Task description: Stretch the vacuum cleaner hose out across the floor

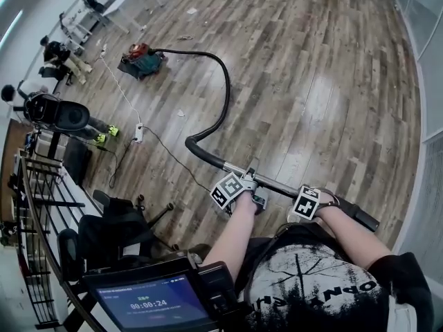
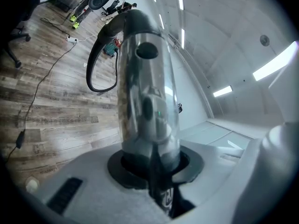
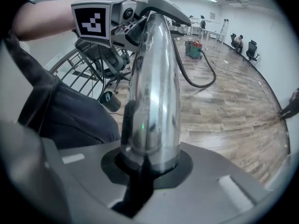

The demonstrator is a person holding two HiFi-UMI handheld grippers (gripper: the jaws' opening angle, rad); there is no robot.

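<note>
A red and teal vacuum cleaner [image 1: 142, 59] sits far off on the wood floor. Its black hose [image 1: 225, 92] curves from it in a long bend to a chrome wand [image 1: 278, 185], which is held level in front of me. My left gripper [image 1: 255, 187] is shut on the wand near the hose end, and my right gripper [image 1: 324, 200] is shut on it nearer the black handle [image 1: 360, 216]. In the left gripper view the chrome wand [image 2: 147, 87] runs out of the jaws toward the looped hose [image 2: 91, 71]. The right gripper view shows the wand [image 3: 154, 87] leading up to the left gripper's marker cube [image 3: 91, 20].
A white power strip [image 1: 138, 133] with a thin cable lies on the floor to the left. A black office chair [image 1: 114, 220] and a metal railing [image 1: 38, 206] stand close by at lower left. A person [image 1: 66, 116] sits at the left wall. A glass wall [image 1: 429, 81] runs along the right.
</note>
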